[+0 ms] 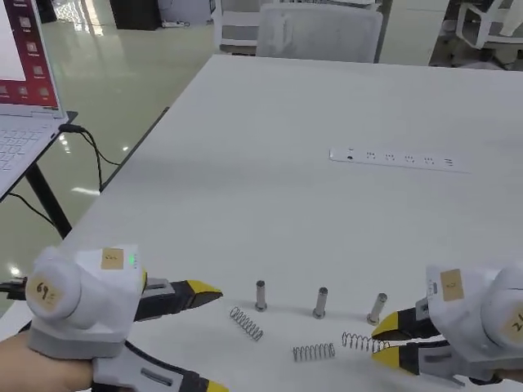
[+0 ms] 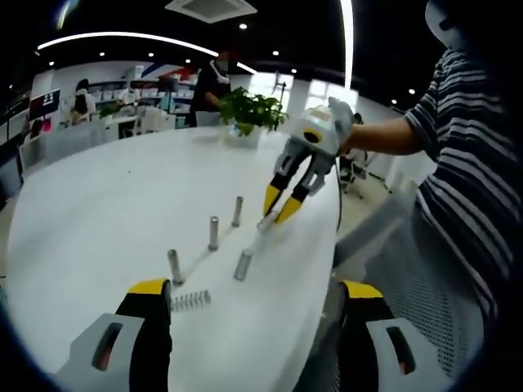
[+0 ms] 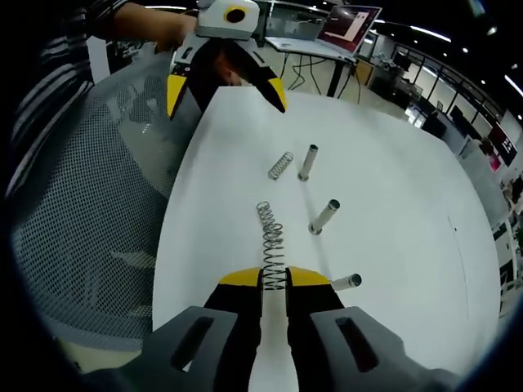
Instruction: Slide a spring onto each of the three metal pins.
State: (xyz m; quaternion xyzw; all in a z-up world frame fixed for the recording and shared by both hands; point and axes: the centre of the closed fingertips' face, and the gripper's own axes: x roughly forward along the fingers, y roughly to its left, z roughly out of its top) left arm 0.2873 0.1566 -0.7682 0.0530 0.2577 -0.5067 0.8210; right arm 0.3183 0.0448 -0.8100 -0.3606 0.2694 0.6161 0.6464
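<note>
On the counter (image 1: 327,220): three pins (image 1: 320,302), loose springs (image 1: 314,352).
Right gripper view shows right gripper (image 3: 274,279) nipping a spring (image 3: 271,241); left gripper (image 2: 255,287) wide open, empty.

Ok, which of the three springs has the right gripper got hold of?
The right-hand spring: its end sits between the right gripper's yellow tips. The middle spring and the left spring lie untouched.

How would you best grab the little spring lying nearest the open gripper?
Probably pinch the spring near one end, jaws across its coils, coming down from above with the open left gripper. It lies flat on the table, so only its sides are reachable, and the far end is left free for the pin.
</note>
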